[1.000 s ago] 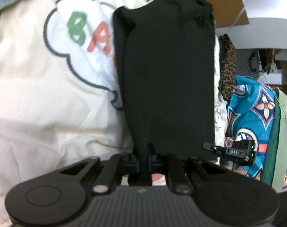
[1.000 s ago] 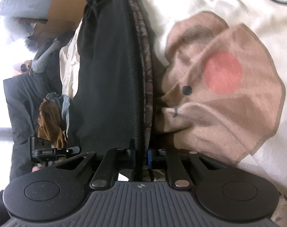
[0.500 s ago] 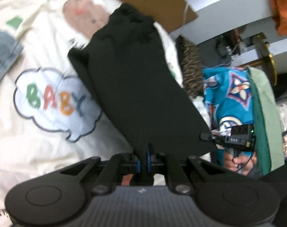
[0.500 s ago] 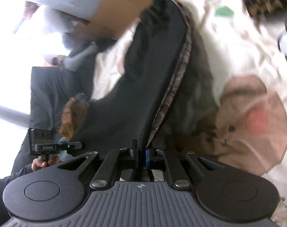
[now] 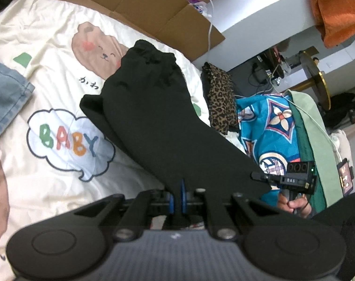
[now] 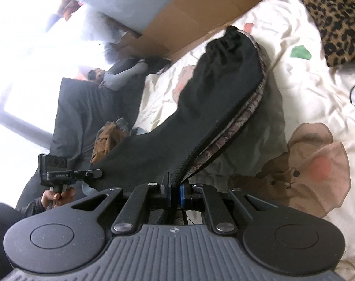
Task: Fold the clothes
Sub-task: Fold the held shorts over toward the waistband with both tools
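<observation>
Black garment (image 5: 158, 117): patterned lining (image 6: 243, 117) only right-wrist.

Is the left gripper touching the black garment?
Touching. The left wrist view shows the left gripper shut on the black garment, fabric pinched between its blue pads.

**Your rig, up close**

Your left gripper (image 5: 176, 197) and right gripper (image 6: 175, 193) are matte black, with ribbed grey housings, round side discs, silver screws and blue-padded fingers (image 6: 182, 195). Your bare-skinned hand (image 6: 57, 195) emerges from a dark sleeve.
</observation>
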Demonstrator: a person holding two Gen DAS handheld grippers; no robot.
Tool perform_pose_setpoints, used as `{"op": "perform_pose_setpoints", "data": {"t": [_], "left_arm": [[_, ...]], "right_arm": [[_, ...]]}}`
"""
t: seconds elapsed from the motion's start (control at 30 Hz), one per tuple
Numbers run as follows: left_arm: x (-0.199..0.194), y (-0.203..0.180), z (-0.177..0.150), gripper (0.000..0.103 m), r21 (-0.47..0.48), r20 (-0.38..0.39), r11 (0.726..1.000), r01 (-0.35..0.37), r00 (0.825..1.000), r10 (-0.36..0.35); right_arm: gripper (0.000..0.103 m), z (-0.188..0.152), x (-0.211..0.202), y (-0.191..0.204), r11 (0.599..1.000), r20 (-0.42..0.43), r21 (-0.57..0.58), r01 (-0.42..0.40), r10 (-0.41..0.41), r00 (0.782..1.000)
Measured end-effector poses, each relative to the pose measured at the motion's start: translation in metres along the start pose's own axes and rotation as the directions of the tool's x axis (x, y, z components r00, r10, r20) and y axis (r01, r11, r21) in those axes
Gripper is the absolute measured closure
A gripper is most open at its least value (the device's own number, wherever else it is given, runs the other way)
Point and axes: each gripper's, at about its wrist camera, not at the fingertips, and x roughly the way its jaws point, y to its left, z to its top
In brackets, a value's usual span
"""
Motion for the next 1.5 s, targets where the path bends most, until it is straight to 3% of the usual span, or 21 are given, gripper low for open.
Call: {"op": "perform_pose_setpoints", "data": {"t": [0.33, 0.63, 0.8, 1.07, 1.33, 1.5], "left_arm": [[-0.010, 0.005, -0.028, 0.097, -0.029, -0.009, 1.000, 0.012, 1.000, -0.013], [0.004, 0.027, -0.018, 0.096, -0.113, 0.028, 0.992, 0.059, 0.998, -0.056], [0.010, 0.037, -0.004, 0.097, -0.170, 0.086, 0.980, 0.105, 0.992, -0.092], [0.022, 0.036, 0.033, 0.097, -0.168, 0.135, 0.977, 0.135, 0.984, -0.113], [0.043, 0.048, 0.067, 0.097, -0.279, 0.176, 0.955, 0.095, 0.983, -0.047], [0.058, 0.060, 0.092, 0.097, -0.315, 0.198, 0.946, 0.081, 0.980, -0.018]], "right_arm": [[0.098, -0.017, -0.005, 0.003, 1.000, -0.046, -0.022, 0.003, -0.004, 0.999], [0.098, -0.016, 0.003, -0.015, 0.997, -0.035, 0.066, 0.031, -0.029, 0.999], [0.098, -0.009, 0.007, -0.025, 0.994, -0.004, 0.105, 0.020, -0.020, 1.000], [0.098, 0.018, 0.013, -0.031, 0.993, 0.025, 0.118, 0.018, -0.021, 0.999], [0.097, 0.061, 0.033, -0.036, 0.988, 0.022, 0.138, 0.070, -0.074, 0.997], [0.097, 0.085, 0.048, -0.049, 0.973, 0.050, 0.225, 0.055, -0.068, 0.996]]}}
